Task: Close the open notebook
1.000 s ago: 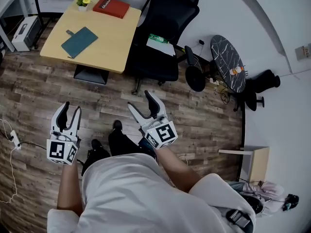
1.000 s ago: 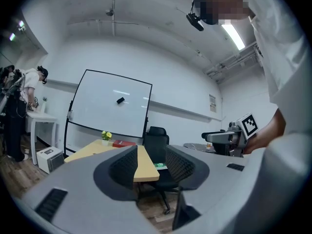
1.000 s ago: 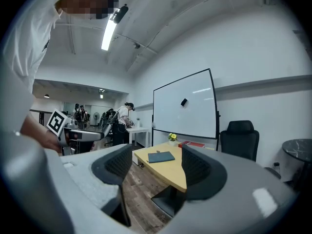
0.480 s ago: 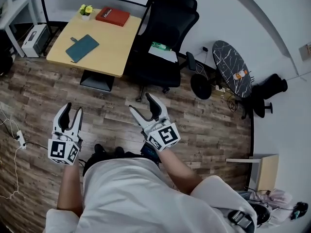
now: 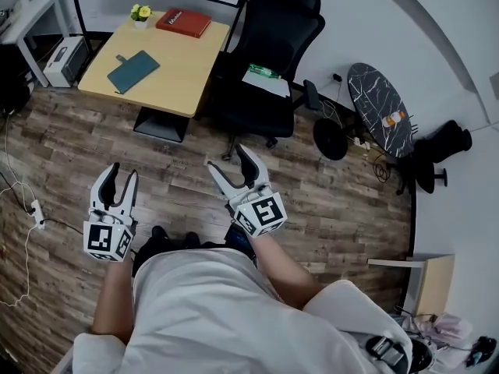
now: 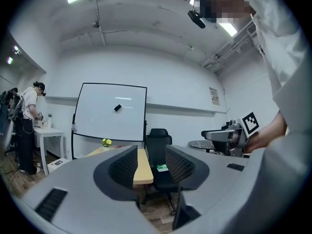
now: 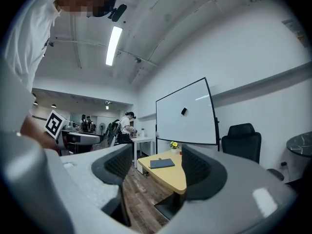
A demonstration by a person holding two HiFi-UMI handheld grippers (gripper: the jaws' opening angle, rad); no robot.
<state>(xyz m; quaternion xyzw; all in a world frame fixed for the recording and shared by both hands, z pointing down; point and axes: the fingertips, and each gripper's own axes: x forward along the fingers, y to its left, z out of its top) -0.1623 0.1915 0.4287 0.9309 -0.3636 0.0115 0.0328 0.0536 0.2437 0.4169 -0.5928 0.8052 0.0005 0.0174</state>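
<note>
A teal notebook (image 5: 132, 71) lies flat on the light wooden table (image 5: 183, 76) at the far left, its cover up, and it looks closed. It also shows between the jaws of my right gripper (image 7: 157, 155) as the notebook (image 7: 162, 163), far off. In the head view both grippers are held level over the wood floor, well short of the table. The left gripper (image 5: 123, 171) is open with nothing between its jaws. The right gripper (image 5: 227, 157) is open too and holds nothing. The left gripper (image 6: 151, 162) looks past the table's edge (image 6: 142, 172).
A red book (image 5: 182, 22) and a small flower pot (image 5: 140, 12) sit at the table's far end. A black office chair (image 5: 269, 61) stands right of the table, with a round dark side table (image 5: 380, 107) beyond. A white box (image 5: 64, 59) and a cable (image 5: 23, 232) lie at left.
The person has taken a step and the room has shifted slightly in the head view. Both grippers stay open and empty, in much the same pose in front of the body.
</note>
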